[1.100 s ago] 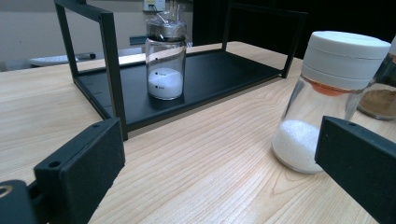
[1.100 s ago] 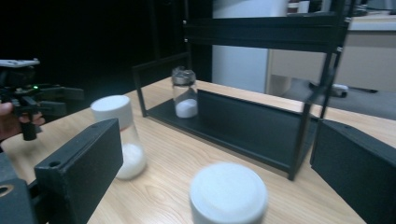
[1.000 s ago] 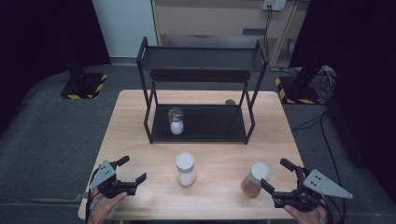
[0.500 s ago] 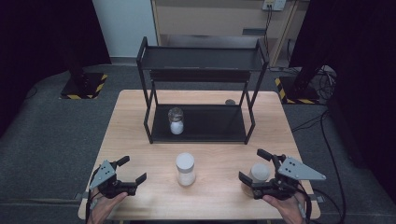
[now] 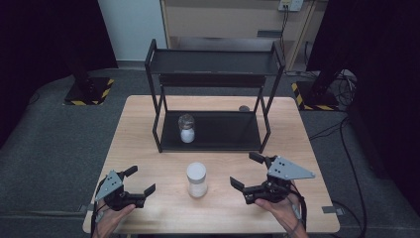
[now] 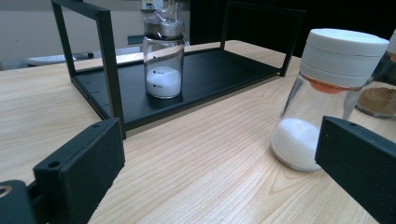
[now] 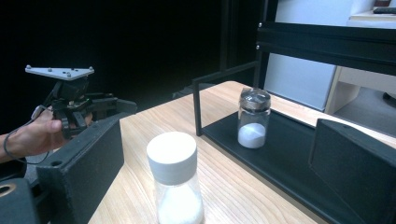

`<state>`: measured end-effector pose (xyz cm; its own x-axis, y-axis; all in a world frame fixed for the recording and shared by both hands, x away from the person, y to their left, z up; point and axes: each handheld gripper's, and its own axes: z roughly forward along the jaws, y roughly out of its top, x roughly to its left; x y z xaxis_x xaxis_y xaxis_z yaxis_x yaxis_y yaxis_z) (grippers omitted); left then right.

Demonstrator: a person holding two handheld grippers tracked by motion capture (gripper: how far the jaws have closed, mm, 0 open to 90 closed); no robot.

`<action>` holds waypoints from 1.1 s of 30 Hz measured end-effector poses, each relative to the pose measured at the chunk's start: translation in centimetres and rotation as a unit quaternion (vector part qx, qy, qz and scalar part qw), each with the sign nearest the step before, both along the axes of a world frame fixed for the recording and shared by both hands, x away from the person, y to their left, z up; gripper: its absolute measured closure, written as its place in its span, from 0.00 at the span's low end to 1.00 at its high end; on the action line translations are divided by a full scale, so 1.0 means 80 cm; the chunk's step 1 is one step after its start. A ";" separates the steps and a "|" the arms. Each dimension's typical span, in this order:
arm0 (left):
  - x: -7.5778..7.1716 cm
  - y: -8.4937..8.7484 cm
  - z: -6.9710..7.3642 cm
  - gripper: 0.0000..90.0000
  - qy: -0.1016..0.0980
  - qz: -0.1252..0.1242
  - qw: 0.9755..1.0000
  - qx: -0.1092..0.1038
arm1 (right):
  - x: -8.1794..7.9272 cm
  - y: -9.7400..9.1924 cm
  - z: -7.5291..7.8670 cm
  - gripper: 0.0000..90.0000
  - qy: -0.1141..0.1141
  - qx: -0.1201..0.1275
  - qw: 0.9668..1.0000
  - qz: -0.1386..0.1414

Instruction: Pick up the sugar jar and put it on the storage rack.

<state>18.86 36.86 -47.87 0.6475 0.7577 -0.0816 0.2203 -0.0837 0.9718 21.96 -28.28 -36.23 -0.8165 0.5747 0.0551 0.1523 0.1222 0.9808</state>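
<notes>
Your left gripper (image 5: 134, 184) and right gripper (image 5: 251, 171) both gape, grasping nothing; between them stands the white-capped glass shaker (image 5: 196, 179), probably salt, on smooth wood table (image 5: 138, 124).

Left tool (image 5: 136, 181): black body, two blocky black jaws with small round holes, grey three-cornered plate on top studded with screws. Right tool (image 5: 251, 172): same build, black frame, larger grey triangular plate. Bare hands; a thin dark cable loops at each wrist.
</notes>
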 end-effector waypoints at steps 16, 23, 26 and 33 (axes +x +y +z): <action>0.000 0.002 0.000 0.00 -0.001 0.000 1.000 -0.001 | 0.032 0.081 -0.005 0.05 0.010 -0.035 0.999 0.040; 0.000 0.002 0.000 0.00 -0.001 -0.001 1.000 -0.001 | 0.043 0.107 -0.022 0.05 0.026 -0.053 0.997 0.041; 0.000 0.002 0.000 0.00 -0.002 -0.001 1.000 -0.001 | 0.048 0.117 -0.032 0.06 0.034 -0.062 0.997 0.040; 0.000 0.001 0.000 0.00 -0.002 -0.002 1.000 -0.001 | 0.058 0.135 -0.053 0.12 0.046 -0.076 0.995 0.035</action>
<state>18.87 36.97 -47.91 0.6508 0.7548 -0.0816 0.2170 -0.0819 0.9727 26.61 -17.52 -40.47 -0.8499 0.5247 0.0480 0.2269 0.2823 0.9321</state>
